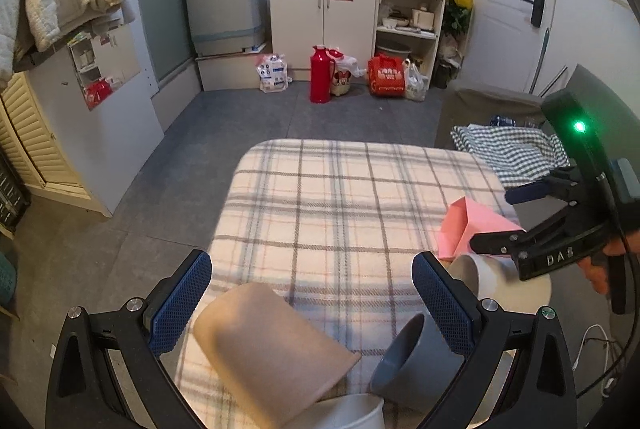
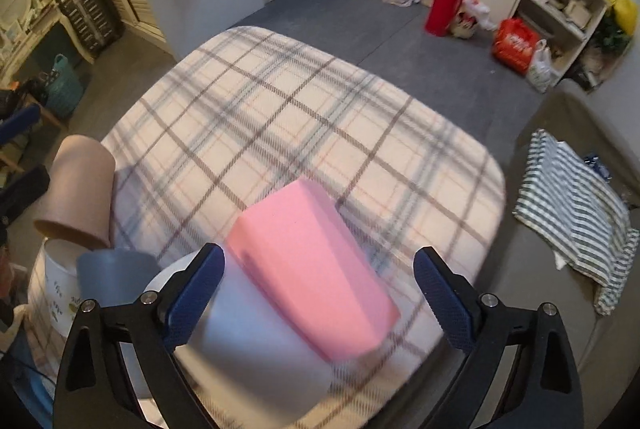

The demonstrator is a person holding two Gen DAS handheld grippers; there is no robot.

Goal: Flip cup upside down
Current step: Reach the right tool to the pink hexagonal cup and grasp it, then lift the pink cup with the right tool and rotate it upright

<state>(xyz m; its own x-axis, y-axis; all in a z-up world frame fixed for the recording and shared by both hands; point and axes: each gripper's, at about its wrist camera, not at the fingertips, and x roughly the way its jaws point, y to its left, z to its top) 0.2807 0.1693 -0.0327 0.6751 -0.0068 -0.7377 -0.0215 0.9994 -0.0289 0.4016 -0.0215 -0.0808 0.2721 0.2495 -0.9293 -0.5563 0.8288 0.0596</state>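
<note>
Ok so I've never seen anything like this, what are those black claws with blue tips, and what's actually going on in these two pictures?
No robot here: a person holds one two-finger gripper in each hand, each with a fisheye camera looking along its fingers. One picture comes from the left gripper, the other from the right gripper. Both are open and hold nothing. Below them is a table under a plaid cloth. On it are several cups close together: a tan cup, a grey cup, a pink cup and white ones. The pink one looks blurred. In the left picture you also see the right gripper from the side.
</note>
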